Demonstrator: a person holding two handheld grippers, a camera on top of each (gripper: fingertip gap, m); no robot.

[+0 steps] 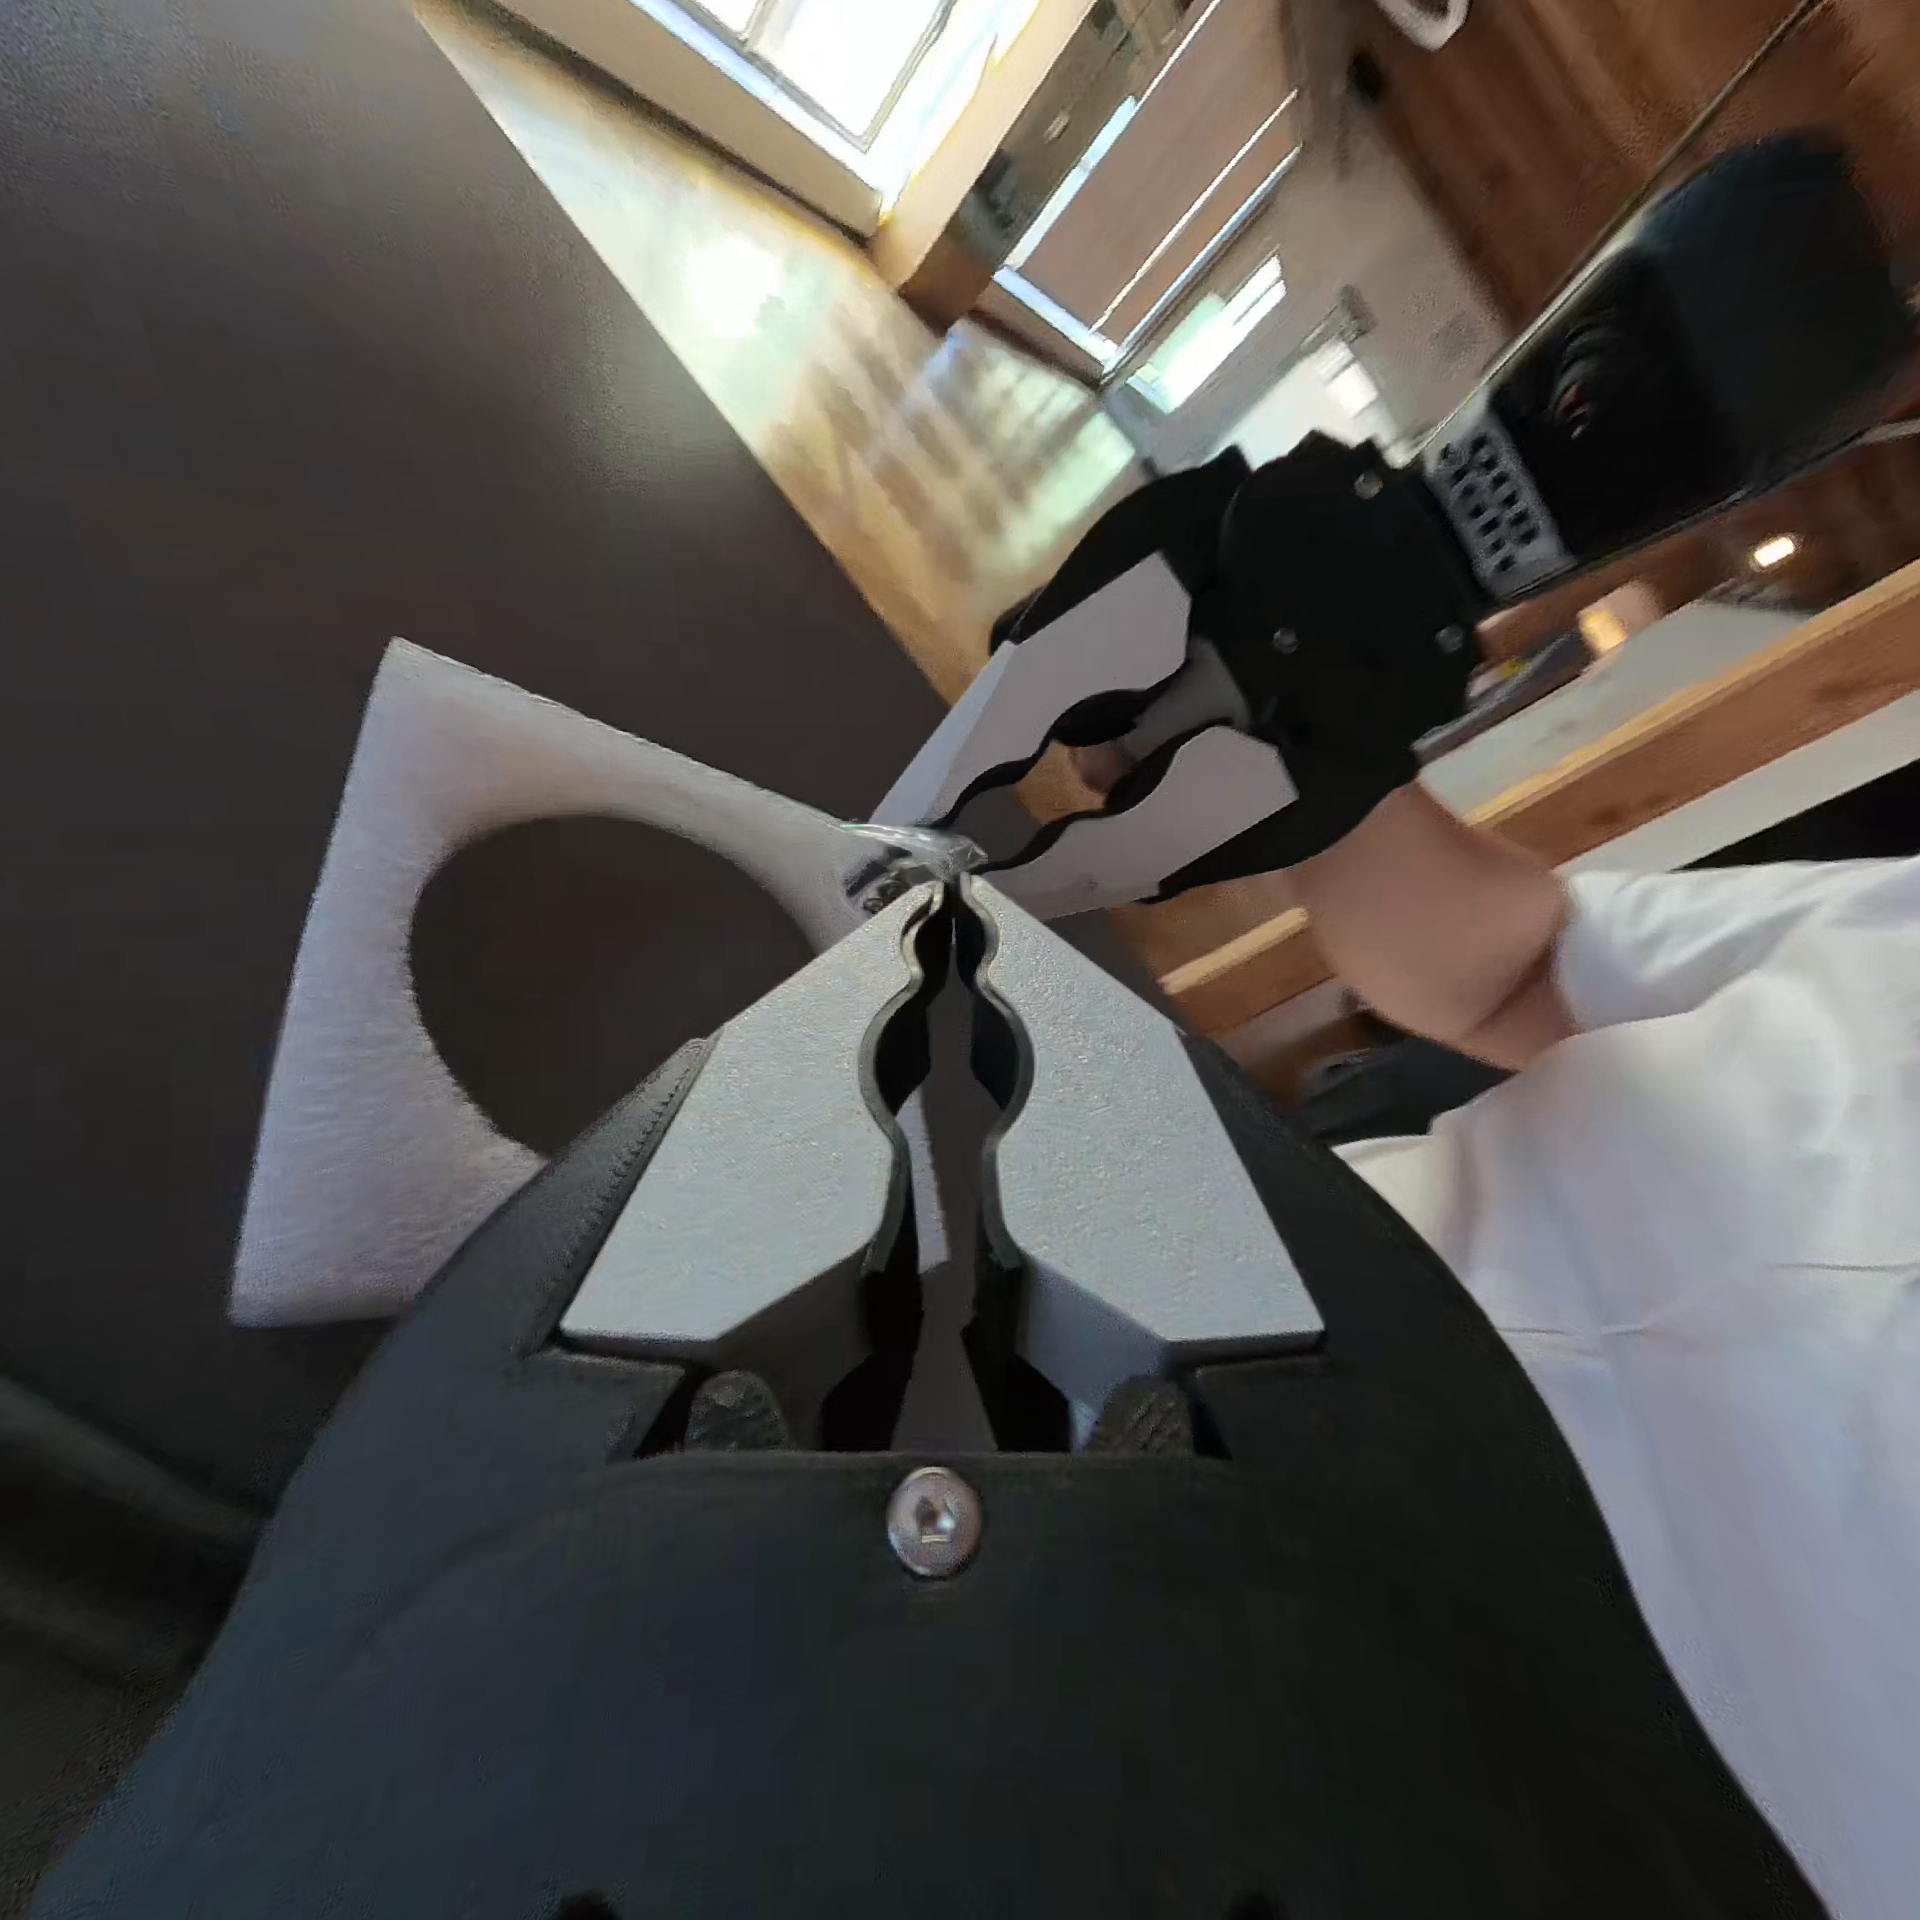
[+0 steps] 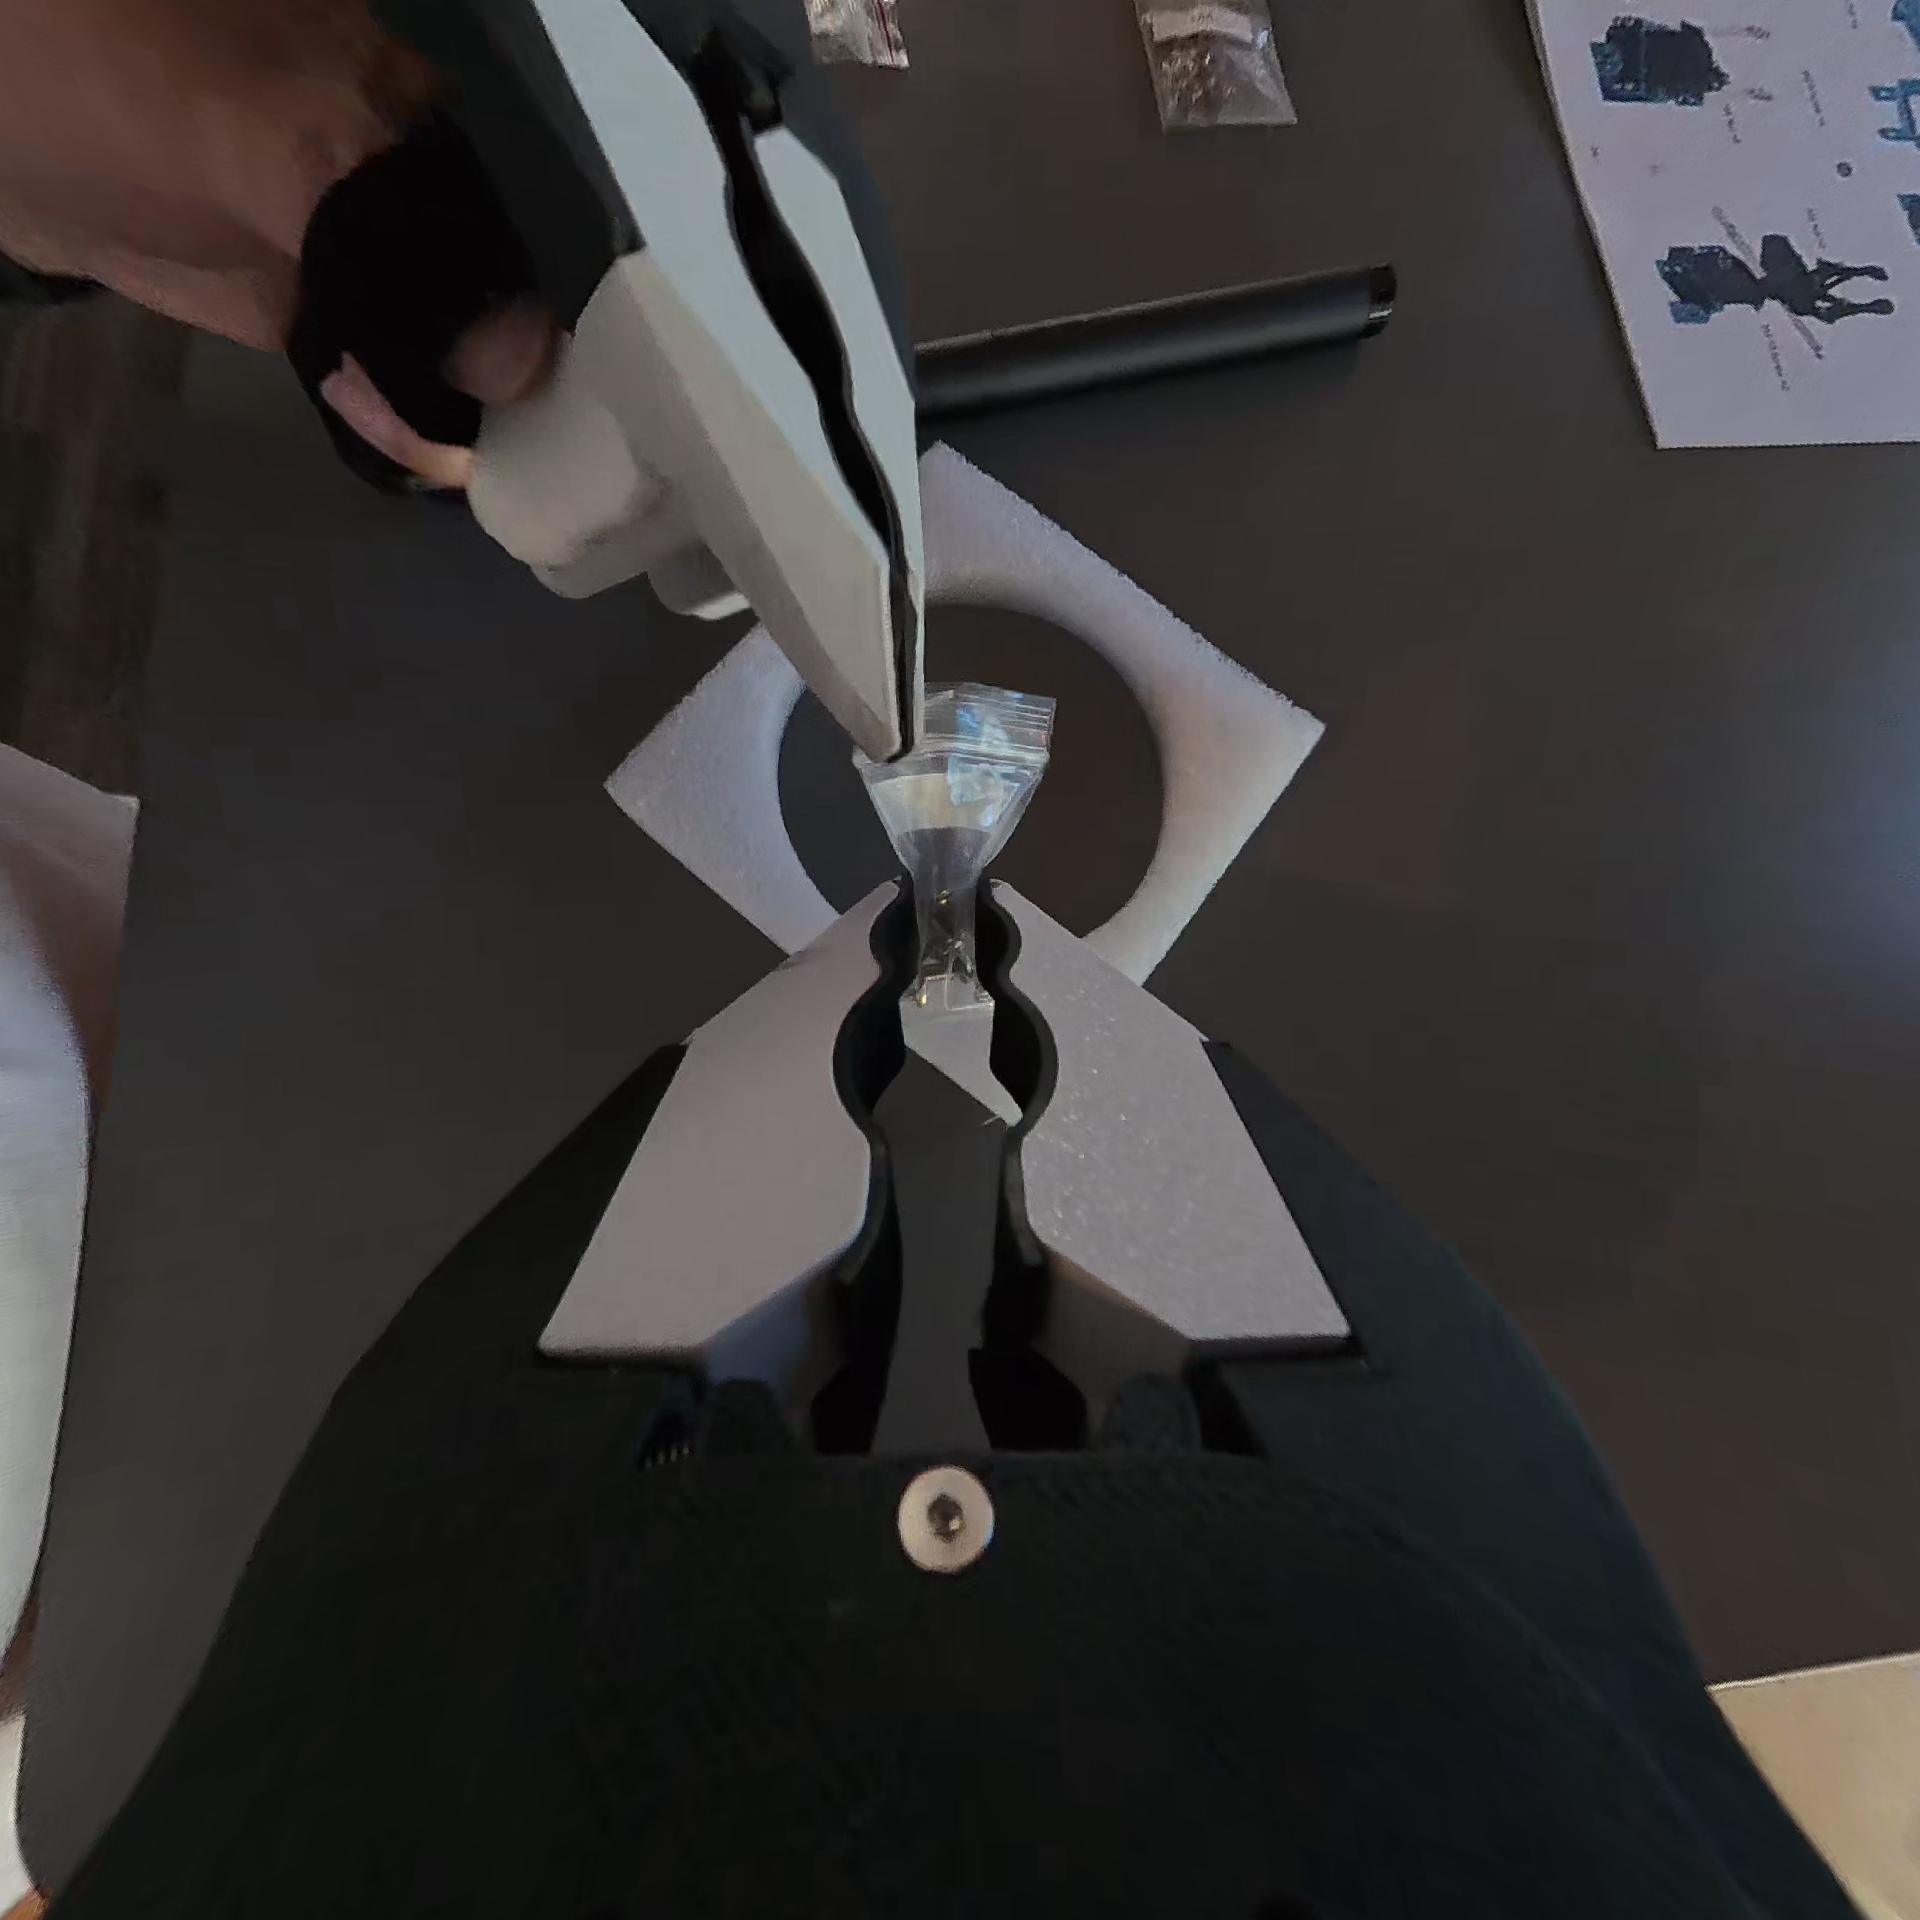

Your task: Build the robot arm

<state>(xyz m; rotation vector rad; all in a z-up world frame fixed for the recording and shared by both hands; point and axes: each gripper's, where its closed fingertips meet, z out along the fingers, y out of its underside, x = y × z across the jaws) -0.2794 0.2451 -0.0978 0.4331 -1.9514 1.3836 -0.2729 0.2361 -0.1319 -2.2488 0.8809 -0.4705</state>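
My right gripper (image 2: 945, 888) is shut on the lower part of a small clear plastic zip bag (image 2: 966, 769) with small dark parts in it, and holds it above a white foam square with a round hole (image 2: 1195, 748). My left gripper (image 1: 951, 888) is shut, its tips pinching the bag's top corner (image 1: 920, 850). In the right wrist view the left gripper (image 2: 899, 727) comes down from the upper left onto that corner. In the left wrist view the right gripper (image 1: 961, 847) reaches in from the right, and the foam square (image 1: 436, 790) lies on the dark table (image 1: 260, 468).
A black tube (image 2: 1153, 332) lies beyond the foam. Two more small bags of parts (image 2: 1216, 62) (image 2: 857, 31) lie at the far edge. A printed sheet (image 2: 1766, 208) lies at the upper right. A person's white sleeve (image 1: 1662, 1247) is at the right. My two grippers' fingertips are within a few centimetres of each other.
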